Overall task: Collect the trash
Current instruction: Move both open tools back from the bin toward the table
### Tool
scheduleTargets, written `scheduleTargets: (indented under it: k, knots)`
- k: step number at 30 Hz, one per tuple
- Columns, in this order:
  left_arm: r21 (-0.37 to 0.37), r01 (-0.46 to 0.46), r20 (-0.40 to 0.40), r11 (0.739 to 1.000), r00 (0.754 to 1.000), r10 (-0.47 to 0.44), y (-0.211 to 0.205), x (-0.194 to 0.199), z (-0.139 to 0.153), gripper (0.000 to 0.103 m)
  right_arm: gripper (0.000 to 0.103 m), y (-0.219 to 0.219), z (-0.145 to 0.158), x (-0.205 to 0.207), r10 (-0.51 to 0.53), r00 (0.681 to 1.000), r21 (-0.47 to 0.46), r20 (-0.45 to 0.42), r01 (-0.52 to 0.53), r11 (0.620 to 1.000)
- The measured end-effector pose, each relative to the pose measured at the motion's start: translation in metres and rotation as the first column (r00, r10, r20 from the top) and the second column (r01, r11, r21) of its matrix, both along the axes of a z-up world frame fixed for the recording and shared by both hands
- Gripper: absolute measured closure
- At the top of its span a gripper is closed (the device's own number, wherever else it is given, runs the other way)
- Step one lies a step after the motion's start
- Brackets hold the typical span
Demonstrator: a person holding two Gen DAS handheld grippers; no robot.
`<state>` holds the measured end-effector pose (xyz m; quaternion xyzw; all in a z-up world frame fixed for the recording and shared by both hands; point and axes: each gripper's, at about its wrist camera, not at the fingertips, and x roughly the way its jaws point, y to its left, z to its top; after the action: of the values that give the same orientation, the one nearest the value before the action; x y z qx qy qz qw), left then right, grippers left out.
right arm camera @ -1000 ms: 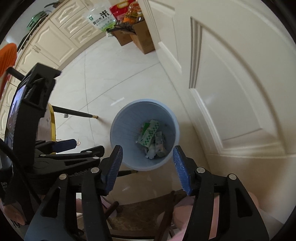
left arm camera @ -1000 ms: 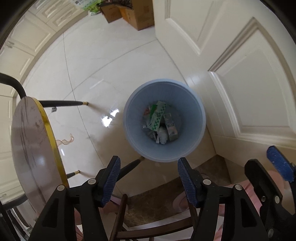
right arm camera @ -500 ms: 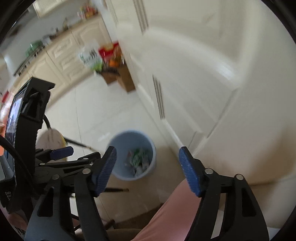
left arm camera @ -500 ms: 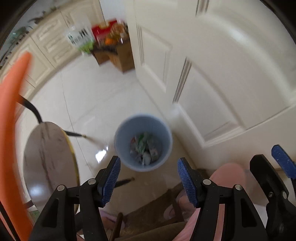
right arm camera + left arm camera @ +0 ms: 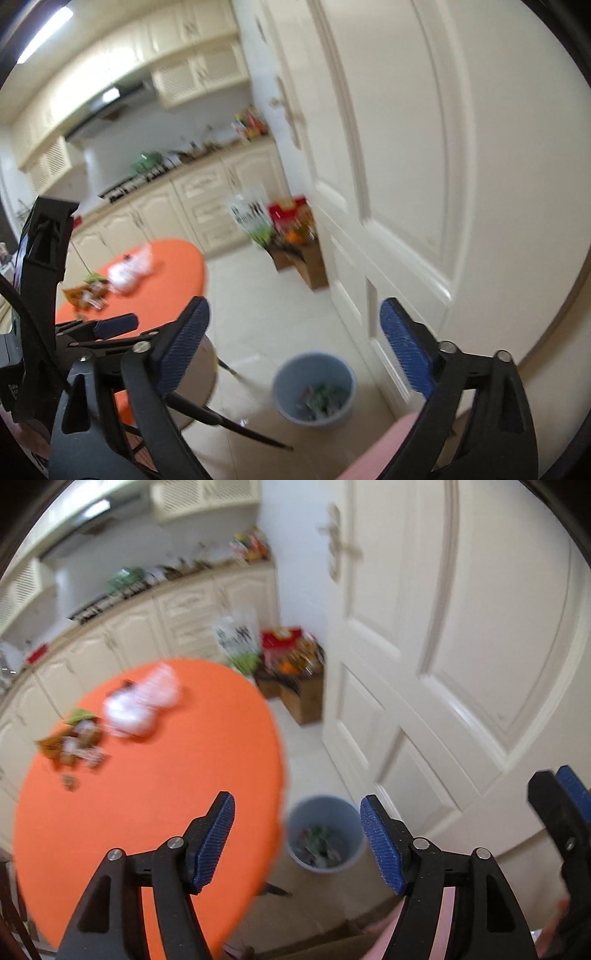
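A pale blue bin [image 5: 320, 805] with wrappers inside stands on the floor by the door, also low in the right wrist view [image 5: 313, 364]. On the round orange table [image 5: 155, 805] lie a crumpled white piece [image 5: 140, 705] and some snack wrappers [image 5: 70, 746], all blurred. The same white piece [image 5: 129, 273] and wrappers [image 5: 85, 291] show in the right wrist view. My left gripper [image 5: 300, 836] hovers over the table's edge, jaws opening, nothing between them. My right gripper [image 5: 295, 343] is raised above the bin, jaws opening wide and empty.
A white panelled door [image 5: 461, 664] fills the right side. Cardboard boxes of groceries [image 5: 295, 690] sit on the floor by it, with cream kitchen cabinets [image 5: 129, 638] behind. A small round side table [image 5: 202, 369] with black legs stands under the orange one. A pink-clad leg [image 5: 384, 446] is below.
Both grippers have risen and tilted up from looking down into the bin. The orange table top and the kitchen have come into view. Both pairs of jaws stand wider, the right much more.
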<state>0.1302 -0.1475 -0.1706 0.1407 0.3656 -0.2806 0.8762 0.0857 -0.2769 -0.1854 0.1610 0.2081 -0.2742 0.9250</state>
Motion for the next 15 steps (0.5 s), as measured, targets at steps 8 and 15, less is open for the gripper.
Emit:
scheduleTargets:
  k: [8, 15]
  knots:
    - [-0.124, -0.234, 0.171, 0.964, 0.952, 0.253, 0.133, -0.022, 0.056, 0.019, 0.006, 0.069, 0.047, 0.027, 0.174, 0.98, -0.112, 0.098, -0.163, 0.98]
    - [-0.199, -0.394, 0.288, 0.897, 0.852, 0.438, 0.21, -0.057, 0.082, 0.009, 0.0, 0.13, 0.081, 0.05, 0.316, 0.934, -0.227, 0.166, -0.276, 0.934]
